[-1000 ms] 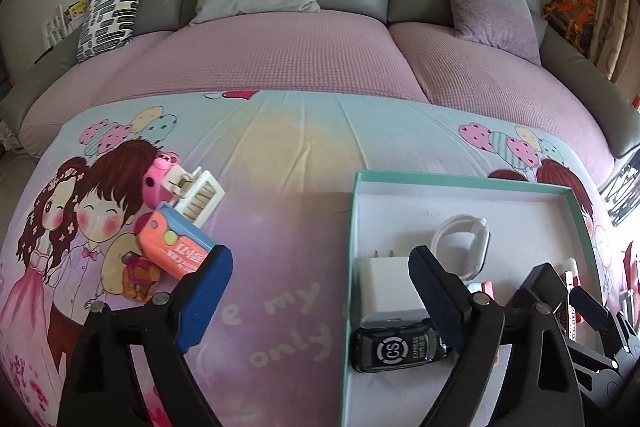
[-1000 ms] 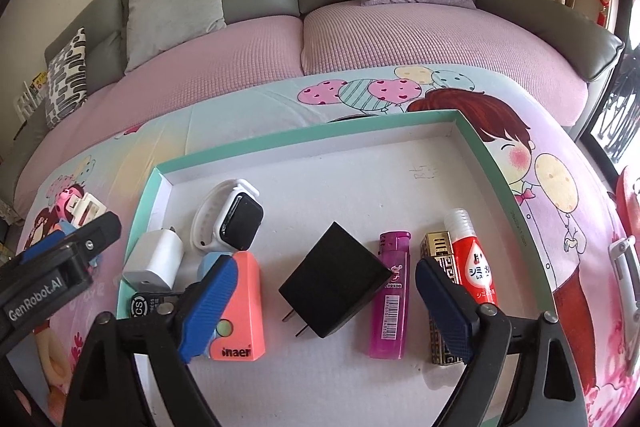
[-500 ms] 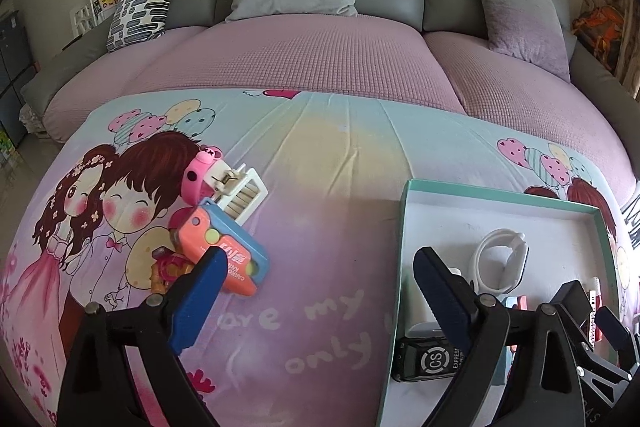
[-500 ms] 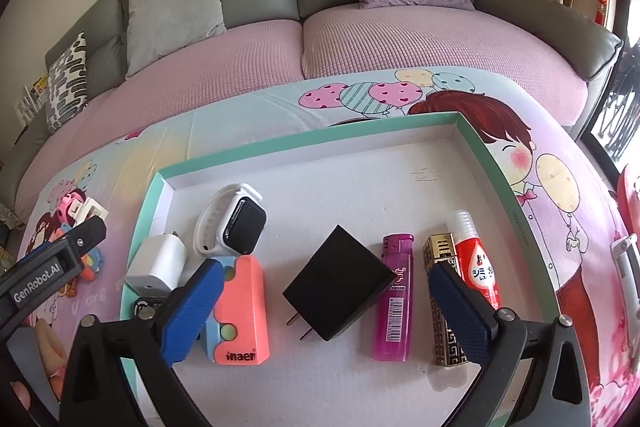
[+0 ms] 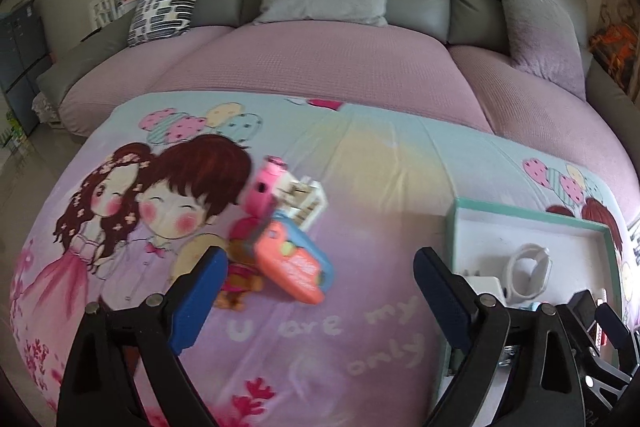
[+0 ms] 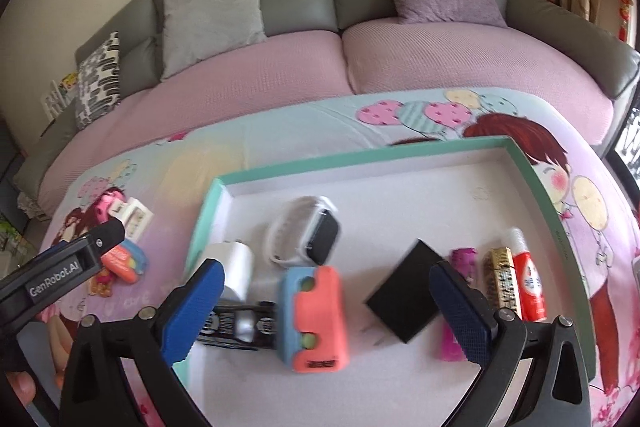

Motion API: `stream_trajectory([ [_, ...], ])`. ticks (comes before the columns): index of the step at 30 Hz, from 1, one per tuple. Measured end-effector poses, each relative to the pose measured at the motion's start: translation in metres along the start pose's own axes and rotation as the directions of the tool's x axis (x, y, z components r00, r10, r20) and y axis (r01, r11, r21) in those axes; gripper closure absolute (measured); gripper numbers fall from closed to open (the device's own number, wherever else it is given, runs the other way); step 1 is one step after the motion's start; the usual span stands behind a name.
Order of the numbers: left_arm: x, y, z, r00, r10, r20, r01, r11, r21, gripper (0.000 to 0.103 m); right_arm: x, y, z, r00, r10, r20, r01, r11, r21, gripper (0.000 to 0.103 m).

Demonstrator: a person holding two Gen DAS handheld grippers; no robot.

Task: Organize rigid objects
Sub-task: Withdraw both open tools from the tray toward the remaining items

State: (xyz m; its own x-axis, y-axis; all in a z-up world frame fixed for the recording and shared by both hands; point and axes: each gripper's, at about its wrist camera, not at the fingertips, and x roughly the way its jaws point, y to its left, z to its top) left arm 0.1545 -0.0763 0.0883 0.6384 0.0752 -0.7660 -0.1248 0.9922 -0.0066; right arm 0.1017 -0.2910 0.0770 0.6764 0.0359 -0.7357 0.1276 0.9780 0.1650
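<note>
Left wrist view: my left tongs (image 5: 316,291) gape empty over the blanket; the coral-and-blue case (image 5: 294,263) lies in the pile ahead, probably light, stiff, best pinched across its flat faces.

Right wrist view: right tongs (image 6: 326,303) spread wide, empty, above the tray (image 6: 360,159).

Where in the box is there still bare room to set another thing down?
The far half of the box is bare, between its back wall and the watch, and so is the near strip in front of the black charger. The row from the white plug to the red tube is crowded.
</note>
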Motion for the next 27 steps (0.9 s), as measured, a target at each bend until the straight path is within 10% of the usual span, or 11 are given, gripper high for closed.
stream_trajectory([
  [10,0.005,0.097,0.0,0.995,0.097,-0.026,-0.1,0.972,-0.213,0.009,0.008,0.064,-0.006,0.991,0.132,0.009,-0.13,0.988,-0.084,0.0],
  [27,0.049,0.151,-0.023,0.989,0.006,-0.147,-0.06,0.93,-0.362,0.009,0.066,0.172,-0.017,0.96,0.246,-0.135,-0.273,0.931,-0.242,0.018],
])
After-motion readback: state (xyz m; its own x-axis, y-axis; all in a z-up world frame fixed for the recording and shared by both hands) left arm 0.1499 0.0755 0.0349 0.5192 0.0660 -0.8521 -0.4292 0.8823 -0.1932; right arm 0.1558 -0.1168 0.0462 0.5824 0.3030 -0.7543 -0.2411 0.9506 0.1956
